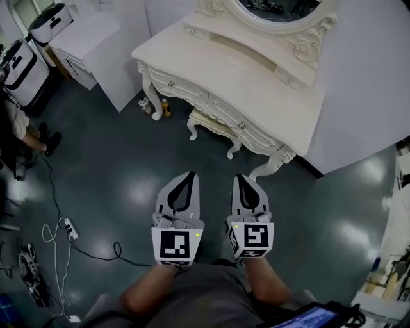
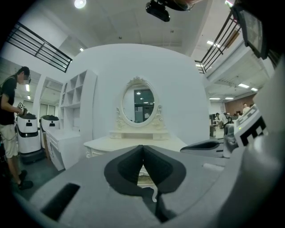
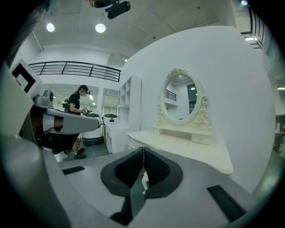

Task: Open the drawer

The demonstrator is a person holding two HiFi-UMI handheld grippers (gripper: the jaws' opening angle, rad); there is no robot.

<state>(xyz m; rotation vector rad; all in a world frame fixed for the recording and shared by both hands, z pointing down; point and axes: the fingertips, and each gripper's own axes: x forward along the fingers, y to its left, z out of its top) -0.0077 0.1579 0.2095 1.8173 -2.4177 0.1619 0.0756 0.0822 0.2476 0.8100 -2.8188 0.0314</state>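
Note:
A cream dressing table with an oval mirror stands ahead against a white wall. Its drawers with small knobs run along the front edge. My left gripper and right gripper are side by side over the dark floor, short of the table and pointing at it. Both have their jaws shut with nothing between them. The left gripper view shows the table past the shut left gripper. In the right gripper view the table lies beyond the shut right gripper.
A stool is tucked under the table and two small bottles stand by its left leg. A white cabinet and white machines stand at upper left, with a person beside them. Cables and a power strip lie on the floor at left.

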